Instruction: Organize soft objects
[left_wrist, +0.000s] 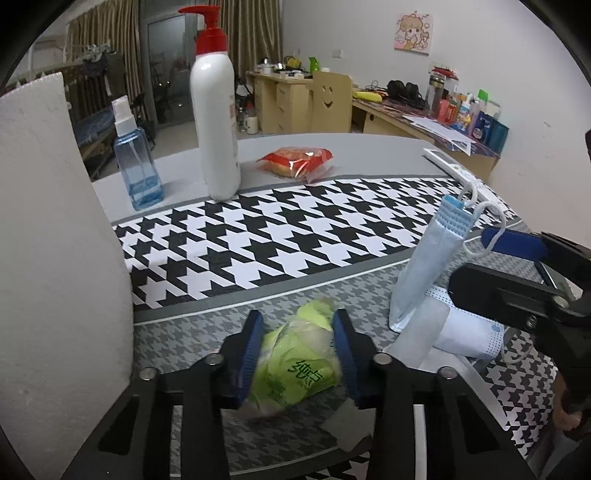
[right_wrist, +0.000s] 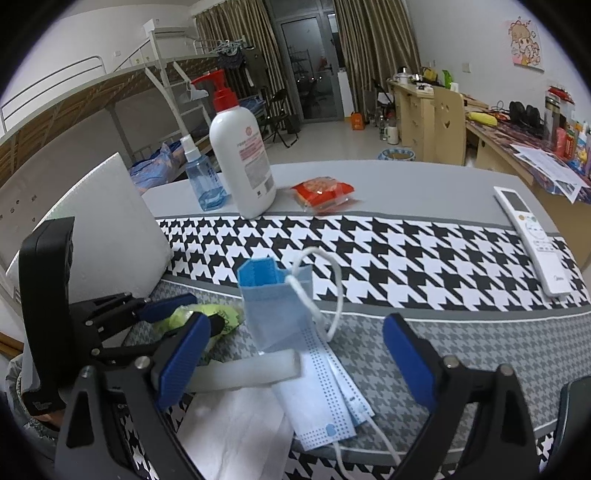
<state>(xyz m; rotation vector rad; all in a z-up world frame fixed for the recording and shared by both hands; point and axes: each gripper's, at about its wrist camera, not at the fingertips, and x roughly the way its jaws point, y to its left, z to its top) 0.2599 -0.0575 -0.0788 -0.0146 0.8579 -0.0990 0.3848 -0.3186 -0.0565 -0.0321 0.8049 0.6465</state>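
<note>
Your left gripper (left_wrist: 297, 332) pinches the green tissue pack (left_wrist: 295, 365), blue pads pressed against both its sides. Your right gripper (right_wrist: 295, 350) stands spread wide over the blue face mask (right_wrist: 295, 350), touching nothing. The pack lies on the houndstooth mat (left_wrist: 295, 229), just left of the mask; a white foam strip (right_wrist: 251, 371) lies against the mask's left side.

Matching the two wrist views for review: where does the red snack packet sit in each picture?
Left wrist: the red snack packet lies at upper centre on the grey table, right of the white pump bottle.
Right wrist: the packet lies just above centre, again right of the pump bottle.
Shared landmark: the pump bottle with its red top, beside the blue spray bottle.
</note>
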